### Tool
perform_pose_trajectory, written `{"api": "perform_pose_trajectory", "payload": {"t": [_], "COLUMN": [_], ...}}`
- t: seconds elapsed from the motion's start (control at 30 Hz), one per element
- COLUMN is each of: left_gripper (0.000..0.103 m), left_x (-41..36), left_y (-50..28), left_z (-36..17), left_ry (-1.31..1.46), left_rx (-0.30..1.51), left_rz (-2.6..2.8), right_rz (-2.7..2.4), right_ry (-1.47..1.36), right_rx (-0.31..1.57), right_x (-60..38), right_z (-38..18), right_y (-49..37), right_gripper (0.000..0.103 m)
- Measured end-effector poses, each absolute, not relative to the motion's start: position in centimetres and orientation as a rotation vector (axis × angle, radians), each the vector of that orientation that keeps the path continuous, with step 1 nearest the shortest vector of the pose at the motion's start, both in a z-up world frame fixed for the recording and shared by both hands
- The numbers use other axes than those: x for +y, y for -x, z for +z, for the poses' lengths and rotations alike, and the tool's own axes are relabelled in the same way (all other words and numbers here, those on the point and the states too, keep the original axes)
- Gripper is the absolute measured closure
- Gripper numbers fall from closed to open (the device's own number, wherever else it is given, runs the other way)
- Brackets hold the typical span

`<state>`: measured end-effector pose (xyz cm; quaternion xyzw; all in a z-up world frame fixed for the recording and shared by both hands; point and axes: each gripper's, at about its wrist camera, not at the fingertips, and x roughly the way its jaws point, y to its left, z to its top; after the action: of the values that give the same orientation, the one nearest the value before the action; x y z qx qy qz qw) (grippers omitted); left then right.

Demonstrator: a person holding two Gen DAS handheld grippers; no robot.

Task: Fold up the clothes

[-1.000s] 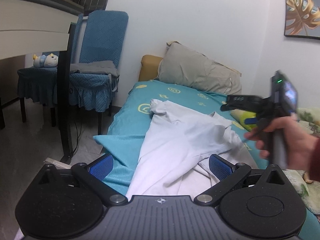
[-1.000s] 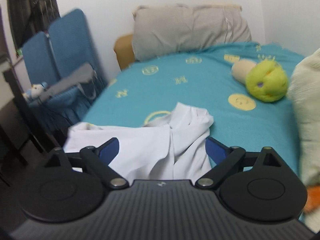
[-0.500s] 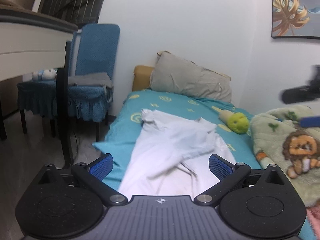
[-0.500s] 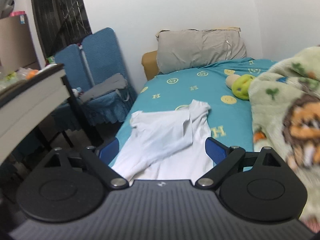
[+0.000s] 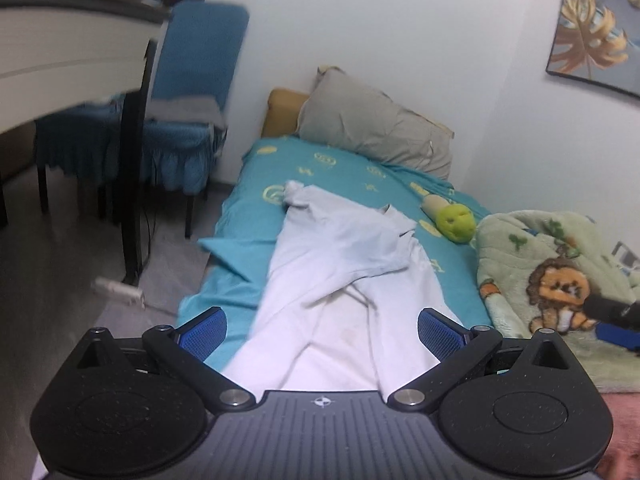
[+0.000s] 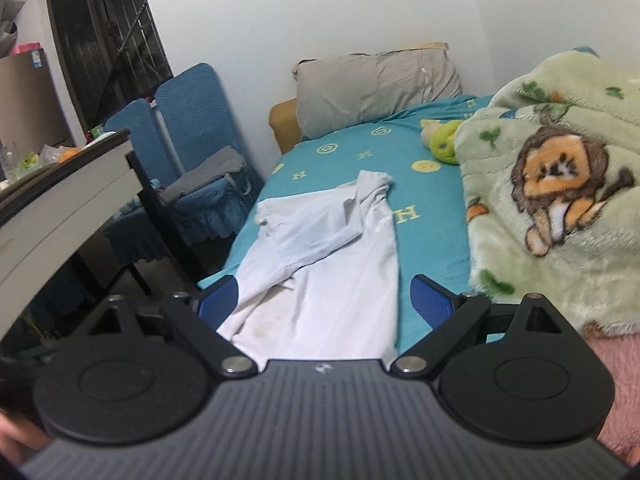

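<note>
The bed [image 5: 256, 236] with the teal sheet holds the white shirt [image 5: 340, 264], lying crumpled below the grey pillow [image 5: 372, 128]. Compared with a second ago, both grippers have pulled back from the shirt. The left gripper [image 5: 320, 330] and right gripper [image 6: 324, 300] have jaws wide, holding nothing. Probably a new fold is next.

left claw [image 5: 322, 326] agape, right claw [image 6: 324, 300] agape
</note>
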<state>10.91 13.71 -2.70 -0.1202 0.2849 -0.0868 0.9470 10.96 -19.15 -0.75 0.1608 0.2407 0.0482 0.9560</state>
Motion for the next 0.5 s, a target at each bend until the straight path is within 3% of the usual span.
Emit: {"api": "perform_pose_trajectory", "payload": {"t": [0.23,0.5], "left_gripper": [0.000,0.008], "left_x": [25.2,35.0], "left_y": [-13.6,-13.6], "left_z": [-3.0,-16.4], "left_ry": [0.452,0.826], "left_rx": [0.642,0.847], "left_rz": [-0.208,-0.344], "right_rz": [0.139,0.126], "right_ry": [-0.316,-0.288], "right_rx": [0.536,0.585], "right_x": [-18.3,-17.2], "right_z": [-1.3,-1.9], "right_y": [-11.6,-12.7], "right_gripper": [0.009,0.009]}}
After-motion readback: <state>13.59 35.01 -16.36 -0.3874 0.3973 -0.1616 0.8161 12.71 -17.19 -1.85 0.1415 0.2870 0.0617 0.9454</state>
